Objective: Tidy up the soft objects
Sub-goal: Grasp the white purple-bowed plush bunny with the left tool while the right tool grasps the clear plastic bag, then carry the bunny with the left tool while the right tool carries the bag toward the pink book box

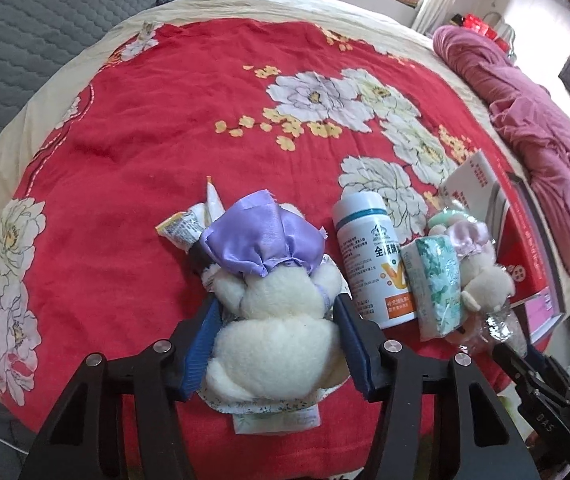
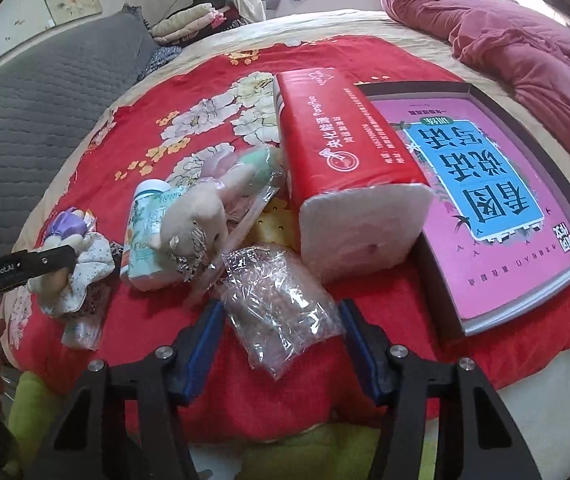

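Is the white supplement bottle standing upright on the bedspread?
No: the white bottle lies on its side on the red bedspread, between the cream plush toy and a tissue pack.

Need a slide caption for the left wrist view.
Left gripper closed on a cream plush doll with a lilac satin hat, beside a white supplement bottle on a red floral quilt.
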`<state>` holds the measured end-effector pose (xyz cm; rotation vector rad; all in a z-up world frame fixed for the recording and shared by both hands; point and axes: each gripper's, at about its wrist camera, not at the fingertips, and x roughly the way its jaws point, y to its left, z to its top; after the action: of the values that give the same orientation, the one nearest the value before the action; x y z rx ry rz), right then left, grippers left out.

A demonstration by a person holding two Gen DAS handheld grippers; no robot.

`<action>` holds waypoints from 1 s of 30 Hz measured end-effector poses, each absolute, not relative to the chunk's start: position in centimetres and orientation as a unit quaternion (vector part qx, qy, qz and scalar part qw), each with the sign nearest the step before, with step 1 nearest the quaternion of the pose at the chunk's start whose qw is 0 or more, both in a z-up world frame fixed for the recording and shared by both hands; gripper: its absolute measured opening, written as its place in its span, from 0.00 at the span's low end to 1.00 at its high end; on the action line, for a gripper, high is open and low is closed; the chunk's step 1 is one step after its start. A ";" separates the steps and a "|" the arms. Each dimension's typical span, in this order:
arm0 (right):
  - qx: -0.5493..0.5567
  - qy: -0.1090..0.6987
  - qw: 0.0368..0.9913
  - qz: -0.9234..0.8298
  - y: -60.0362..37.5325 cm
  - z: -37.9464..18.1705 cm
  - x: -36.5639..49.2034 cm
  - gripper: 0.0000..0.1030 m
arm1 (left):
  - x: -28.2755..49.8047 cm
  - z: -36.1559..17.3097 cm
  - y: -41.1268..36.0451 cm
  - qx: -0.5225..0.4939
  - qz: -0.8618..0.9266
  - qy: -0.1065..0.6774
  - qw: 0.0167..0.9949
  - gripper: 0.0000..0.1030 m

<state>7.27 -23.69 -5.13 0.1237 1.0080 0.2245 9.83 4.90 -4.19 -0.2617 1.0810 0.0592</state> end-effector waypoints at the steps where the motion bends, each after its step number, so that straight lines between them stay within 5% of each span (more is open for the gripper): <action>1: 0.062 0.482 0.867 0.109 -23.7 -5.1 7.3 0.57 | 9.7 -4.0 5.2 -0.132 0.022 0.511 0.849 0.57; 30: 0.100 0.453 0.879 0.107 -25.8 -2.3 5.7 0.56 | 8.4 1.4 4.5 -0.135 -0.030 0.448 0.883 0.57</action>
<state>5.66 -25.85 -2.34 0.2095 0.9449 0.2220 8.42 4.51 1.43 -0.2816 0.9337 -0.0628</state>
